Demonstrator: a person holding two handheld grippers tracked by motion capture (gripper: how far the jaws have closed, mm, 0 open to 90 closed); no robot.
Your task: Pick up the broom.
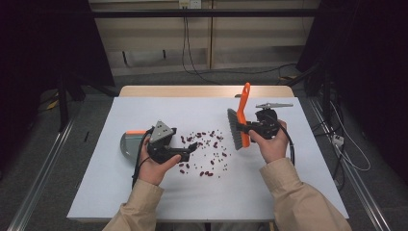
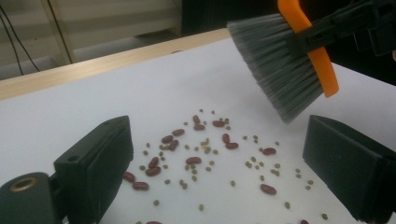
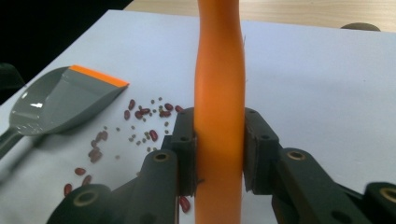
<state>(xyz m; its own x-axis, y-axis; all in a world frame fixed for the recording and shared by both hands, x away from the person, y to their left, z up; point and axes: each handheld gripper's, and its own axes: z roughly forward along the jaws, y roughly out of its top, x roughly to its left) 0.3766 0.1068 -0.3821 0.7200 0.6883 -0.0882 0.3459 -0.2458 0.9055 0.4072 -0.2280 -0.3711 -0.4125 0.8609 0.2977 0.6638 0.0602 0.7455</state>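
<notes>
Above beans (image 1: 207, 149), R tool (image 1: 252, 128) clamps brush (image 1: 239, 126); L tool (image 1: 188, 153) wide open, empty.

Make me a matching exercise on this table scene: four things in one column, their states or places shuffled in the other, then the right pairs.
Things:
1. brush
2. dustpan
3. beans
4. left gripper

States or places:
A. scattered loose on the white table between the two hands
B. open, holding nothing
C. clamped by its orange handle in the right gripper, bristles above the table
D. lying on the table, grey with an orange lip

Pairs: 1-C, 2-D, 3-A, 4-B
</notes>
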